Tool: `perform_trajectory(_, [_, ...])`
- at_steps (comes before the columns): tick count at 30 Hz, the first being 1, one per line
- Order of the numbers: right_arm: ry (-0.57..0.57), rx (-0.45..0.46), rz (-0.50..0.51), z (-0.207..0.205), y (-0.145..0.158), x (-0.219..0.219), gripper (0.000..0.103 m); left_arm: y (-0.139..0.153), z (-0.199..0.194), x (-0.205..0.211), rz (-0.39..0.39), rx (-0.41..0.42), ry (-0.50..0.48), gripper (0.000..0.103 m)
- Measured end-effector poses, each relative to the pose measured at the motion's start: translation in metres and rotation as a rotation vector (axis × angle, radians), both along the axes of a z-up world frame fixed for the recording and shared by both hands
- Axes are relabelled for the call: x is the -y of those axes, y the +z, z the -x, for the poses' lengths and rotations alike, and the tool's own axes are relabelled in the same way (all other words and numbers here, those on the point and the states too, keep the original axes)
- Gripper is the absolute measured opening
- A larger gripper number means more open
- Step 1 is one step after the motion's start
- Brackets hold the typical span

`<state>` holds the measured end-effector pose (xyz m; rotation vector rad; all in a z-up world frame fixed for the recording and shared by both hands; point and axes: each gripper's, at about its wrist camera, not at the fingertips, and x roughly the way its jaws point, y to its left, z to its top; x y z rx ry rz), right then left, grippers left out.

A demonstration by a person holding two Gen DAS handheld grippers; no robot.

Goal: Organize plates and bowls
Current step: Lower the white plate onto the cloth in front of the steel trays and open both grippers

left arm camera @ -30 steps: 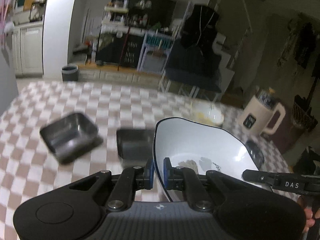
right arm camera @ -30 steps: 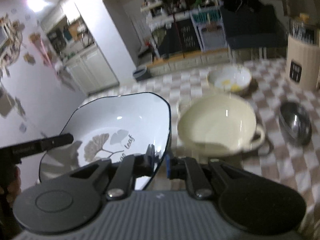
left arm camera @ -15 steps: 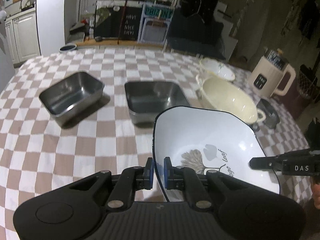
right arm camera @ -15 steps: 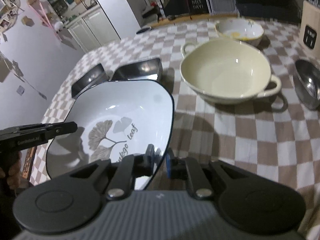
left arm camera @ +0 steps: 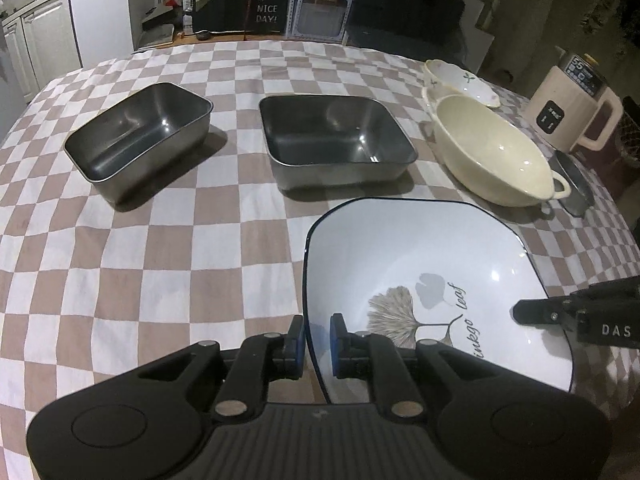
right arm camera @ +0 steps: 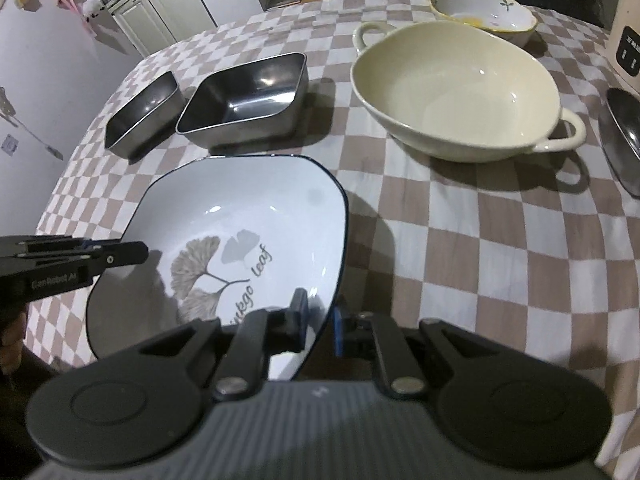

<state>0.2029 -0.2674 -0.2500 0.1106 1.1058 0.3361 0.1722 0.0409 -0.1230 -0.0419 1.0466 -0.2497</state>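
A white squarish plate with a dark rim and a ginkgo leaf print (left arm camera: 420, 264) (right arm camera: 240, 232) is held low over the near edge of the checkered table. My left gripper (left arm camera: 317, 346) is shut on its left rim. My right gripper (right arm camera: 318, 326) is shut on its right rim; it also shows in the left wrist view (left arm camera: 576, 314). Beyond stand two steel rectangular trays (left arm camera: 136, 136) (left arm camera: 336, 140), a cream two-handled bowl (left arm camera: 492, 152) (right arm camera: 456, 88) and a small flowered bowl (left arm camera: 460, 80) (right arm camera: 484, 14).
A round steel bowl (right arm camera: 624, 136) (left arm camera: 572, 184) sits at the right edge. A beige electric kettle (left arm camera: 568, 108) stands at the far right. The checkered tablecloth (left arm camera: 160, 260) covers the round table. Cabinets and a chalkboard sign lie beyond.
Both grippers have lowered and levelled the plate toward the near part of the table; the views now look down on the tabletop from closer.
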Motion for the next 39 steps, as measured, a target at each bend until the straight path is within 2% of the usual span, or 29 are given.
perform_trajectory(12, [0.017,0.011,0.060,-0.006,-0.003,-0.009,0.015,-0.012,-0.011,0.001,-0.037,-0.017,-0.001,0.015])
perform_trajectory(39, [0.000,-0.018,0.119,-0.019,-0.014,-0.015,0.020,-0.007,-0.013,0.008,-0.079,-0.023,-0.057,0.016])
